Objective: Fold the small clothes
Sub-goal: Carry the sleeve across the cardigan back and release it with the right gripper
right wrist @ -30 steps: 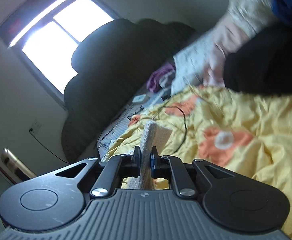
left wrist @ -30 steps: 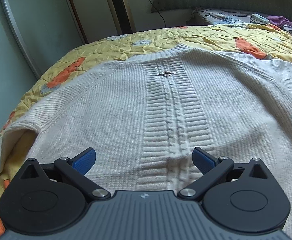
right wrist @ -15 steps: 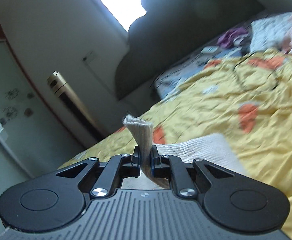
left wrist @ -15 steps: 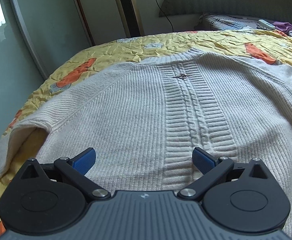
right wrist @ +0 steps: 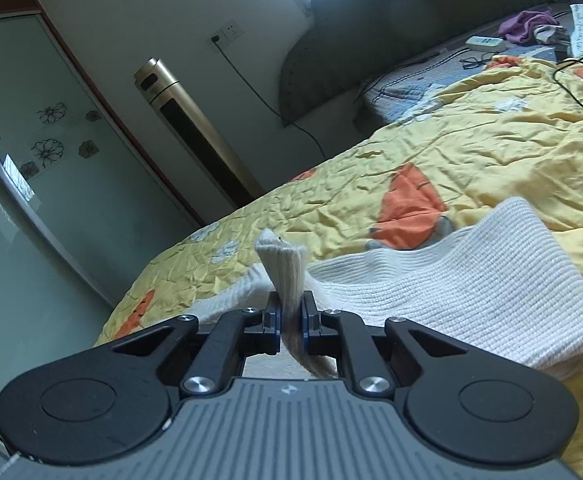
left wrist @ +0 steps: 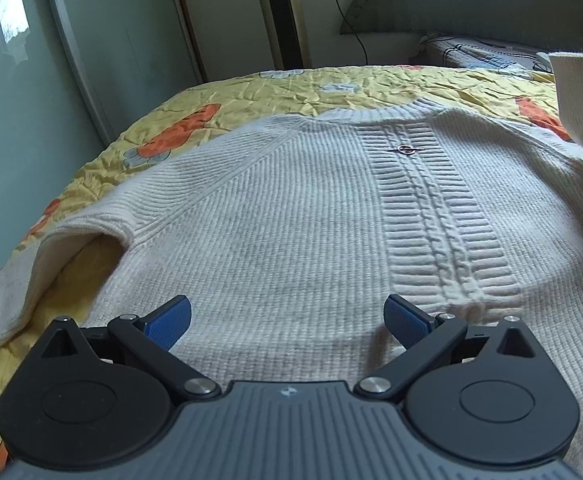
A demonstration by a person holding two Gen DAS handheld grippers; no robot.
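A: The cream knit sweater fills the middle of the left wrist view, spread flat on the yellow bedspread, collar toward the top of the frame, cable band running down right of centre.

B: How will it handle?

A: I'd judge it soft, limp and fairly thick. It should drape and sag rather than hold a crease, and the knit gives plenty of friction. Take it at ribbed edges: cuff, hem or shoulder seam.

B: And the tools?

A: The right gripper is clamped tight on the sleeve cuff, lifted at centre frame. The left gripper is spread wide, holding nothing, low over the hem. Its blue pads sit at bottom centre.
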